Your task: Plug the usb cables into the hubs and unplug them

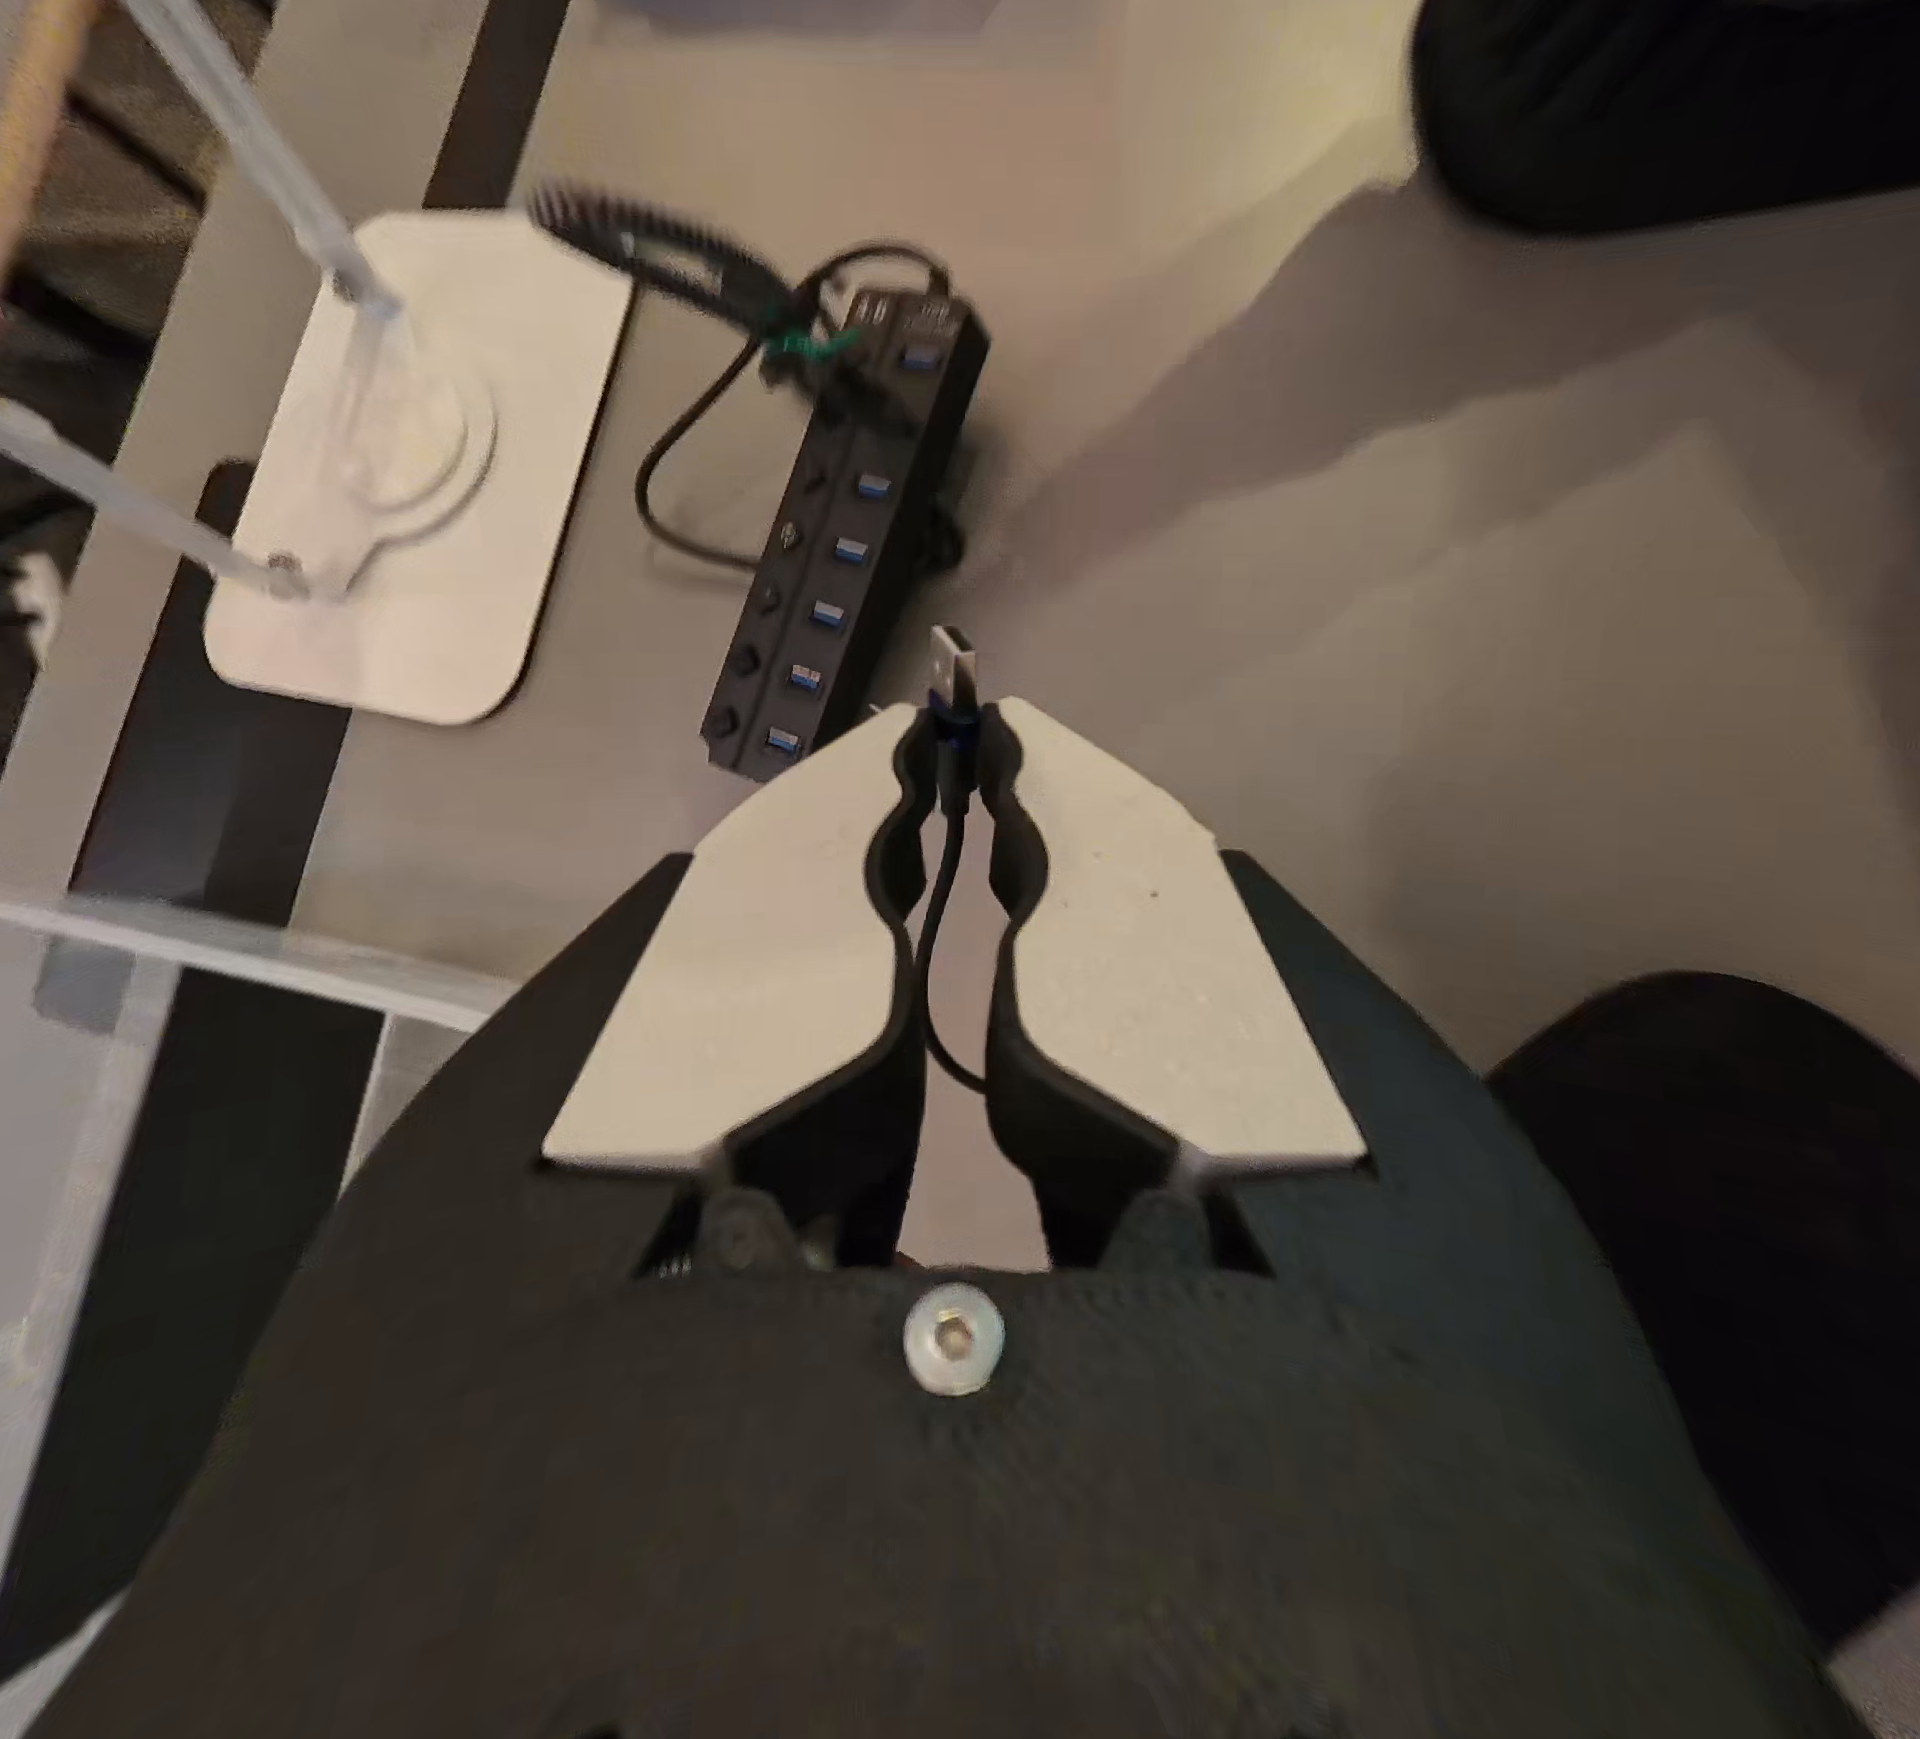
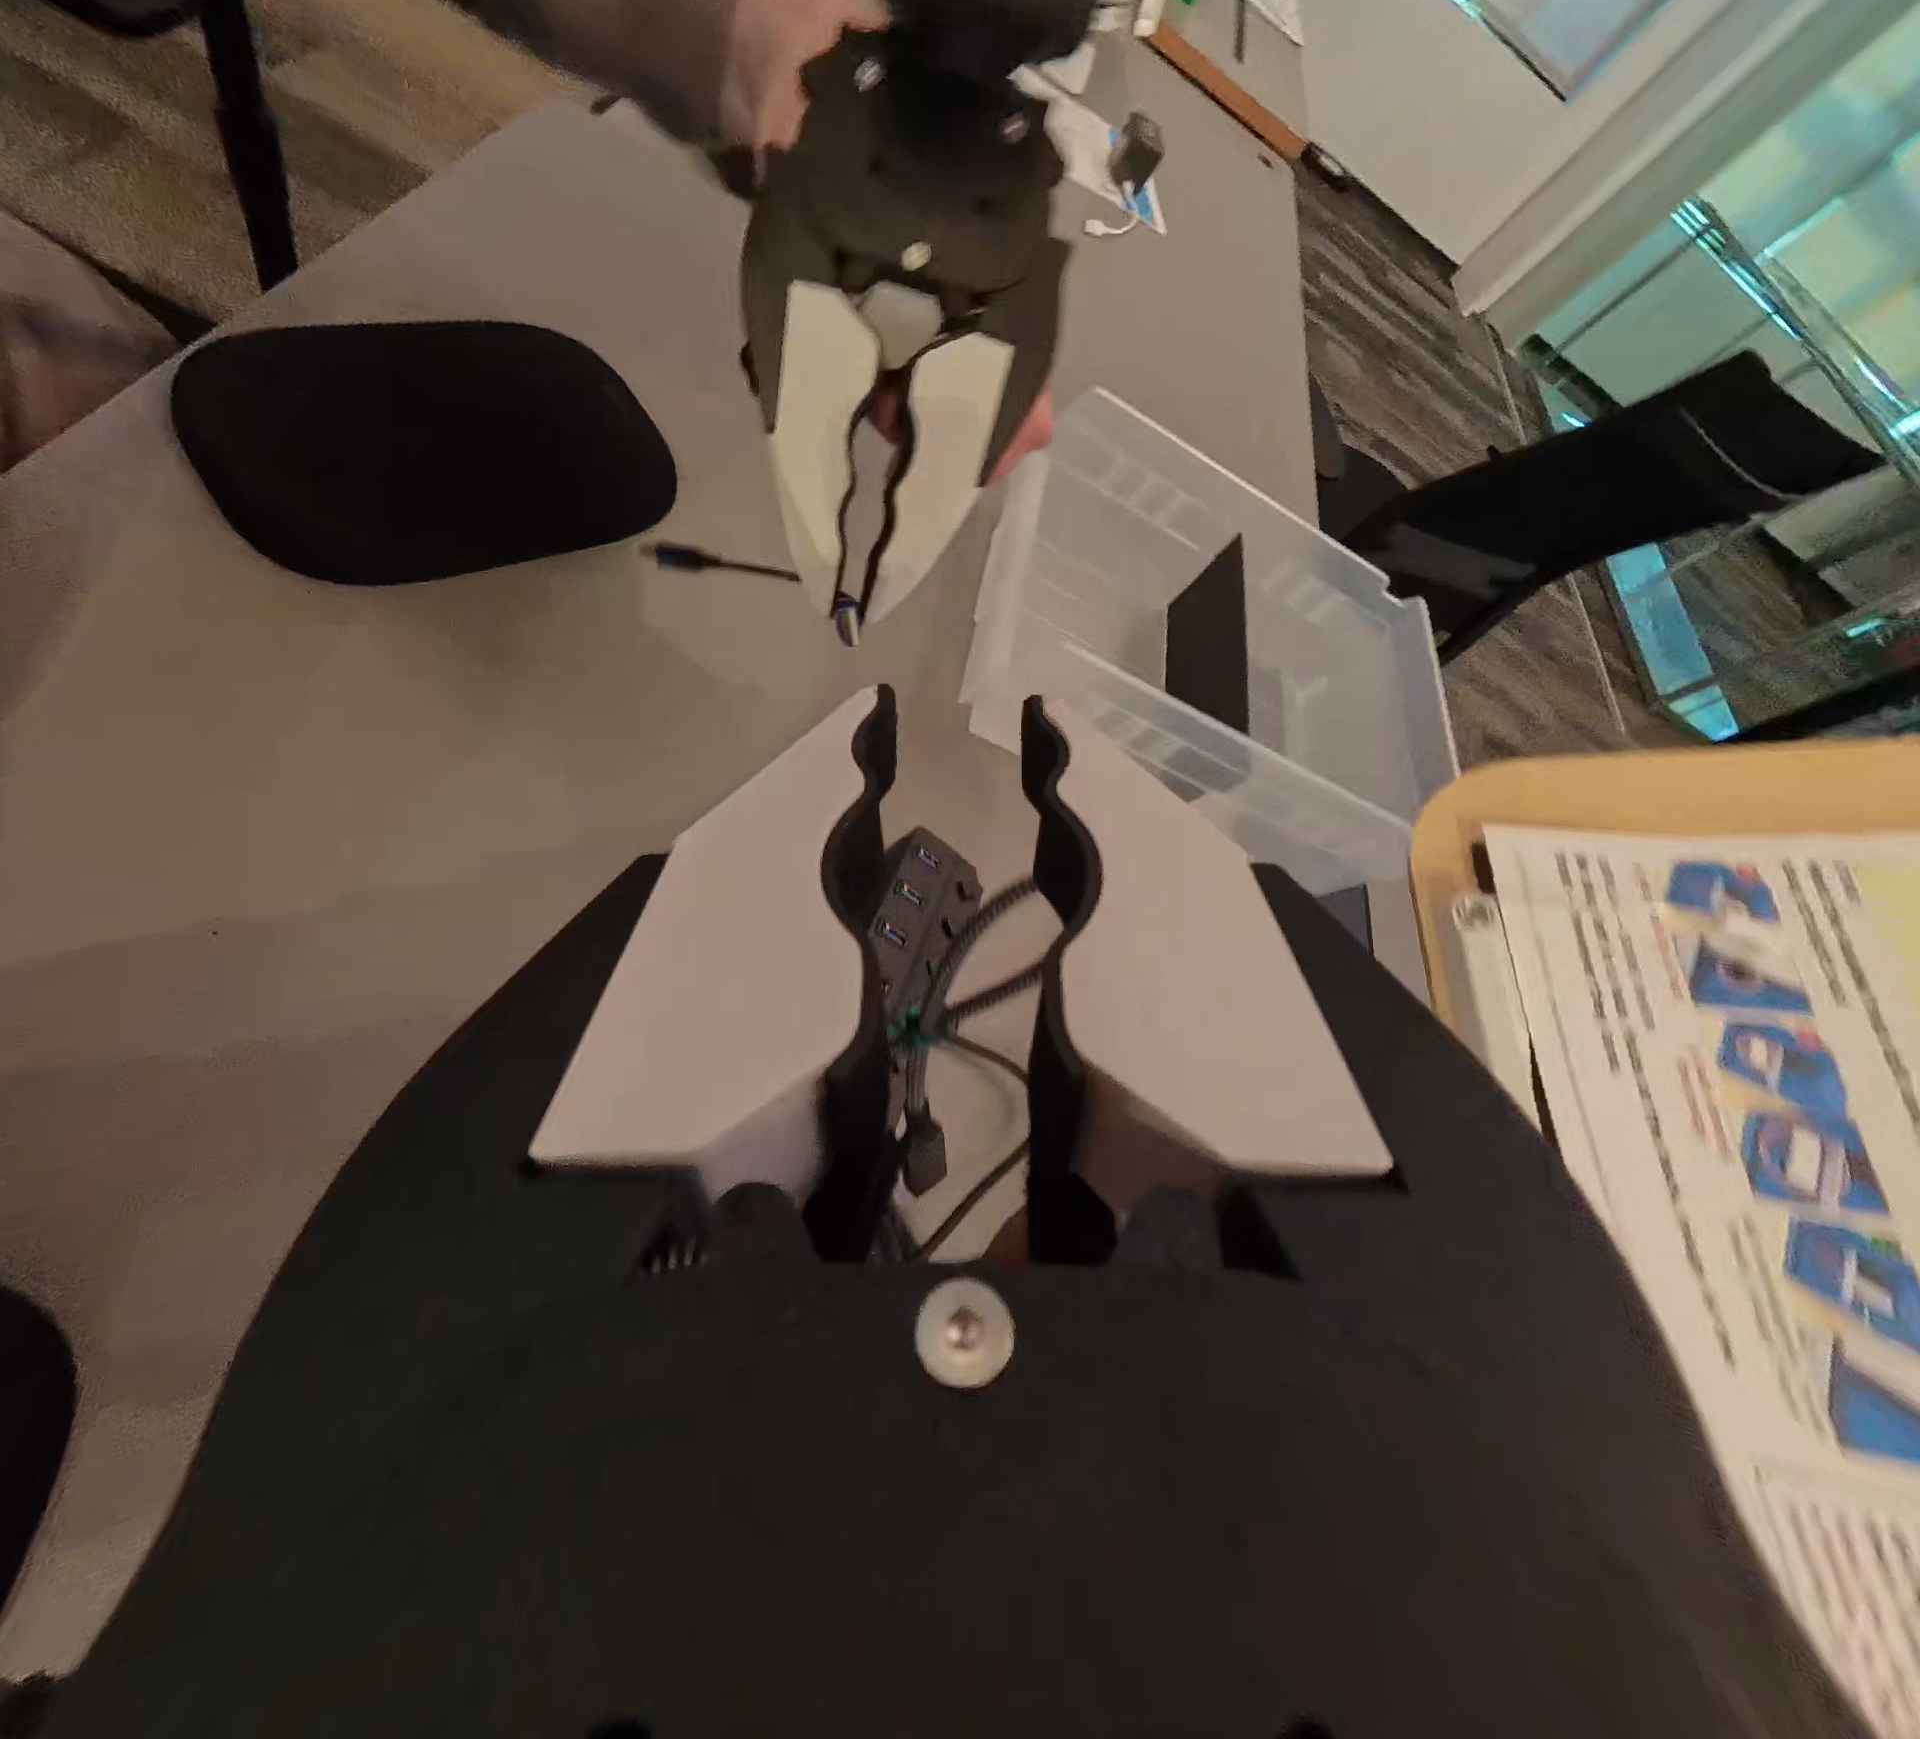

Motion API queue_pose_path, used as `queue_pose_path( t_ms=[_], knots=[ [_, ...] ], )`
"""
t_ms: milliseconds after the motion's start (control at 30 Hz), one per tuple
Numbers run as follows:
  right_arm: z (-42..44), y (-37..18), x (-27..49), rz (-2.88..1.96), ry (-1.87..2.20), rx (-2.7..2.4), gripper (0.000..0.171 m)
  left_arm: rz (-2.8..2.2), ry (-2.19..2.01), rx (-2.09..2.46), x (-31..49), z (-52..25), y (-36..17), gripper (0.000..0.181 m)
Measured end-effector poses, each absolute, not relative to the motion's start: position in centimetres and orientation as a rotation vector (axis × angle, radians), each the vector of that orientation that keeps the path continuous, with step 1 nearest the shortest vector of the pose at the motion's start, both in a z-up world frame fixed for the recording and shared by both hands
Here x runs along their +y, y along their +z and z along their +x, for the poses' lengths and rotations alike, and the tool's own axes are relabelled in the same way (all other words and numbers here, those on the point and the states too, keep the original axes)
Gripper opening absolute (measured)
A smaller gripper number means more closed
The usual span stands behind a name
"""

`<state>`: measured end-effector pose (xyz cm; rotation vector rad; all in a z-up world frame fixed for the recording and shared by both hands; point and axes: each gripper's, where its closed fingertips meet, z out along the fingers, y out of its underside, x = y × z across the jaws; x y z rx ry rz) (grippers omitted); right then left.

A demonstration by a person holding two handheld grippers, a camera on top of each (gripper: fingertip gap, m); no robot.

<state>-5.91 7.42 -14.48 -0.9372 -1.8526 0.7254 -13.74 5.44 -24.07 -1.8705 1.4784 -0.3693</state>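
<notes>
The left claw (image 1: 954, 713) pinches a thin black USB cable (image 1: 954, 666), its metal plug poking out above the long black hub (image 1: 847, 536). The right claw (image 2: 956, 713) gapes, holding nothing, over the matte grey surface (image 2: 364, 754), a clear ribbed plastic bin (image 2: 1195, 609) just beside it.

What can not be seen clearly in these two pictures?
- Left wrist view: far end of the cable, hidden behind the left gripper.
- Right wrist view: most of the hub, covered by the right gripper.
- Right wrist view: printed sheet, blurred and cut by the edge.
</notes>
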Motion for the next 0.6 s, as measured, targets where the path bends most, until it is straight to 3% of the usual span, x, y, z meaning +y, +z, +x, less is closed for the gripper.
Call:
queue_pose_path(
  t_ms=[400, 600],
  knots=[
    [-11.3, -15.2, 1.2, -0.599, 0.685, -1.972, 0.013, -1.825, -0.929, 1.675, 1.7, -12.6, -17.0, 0.008],
    [-11.8, -16.2, -0.2, -0.559, 0.588, -2.051, 0.022, -1.872, -1.127, 1.869, -0.3, -12.2, -16.9, 0.007]
  ],
)
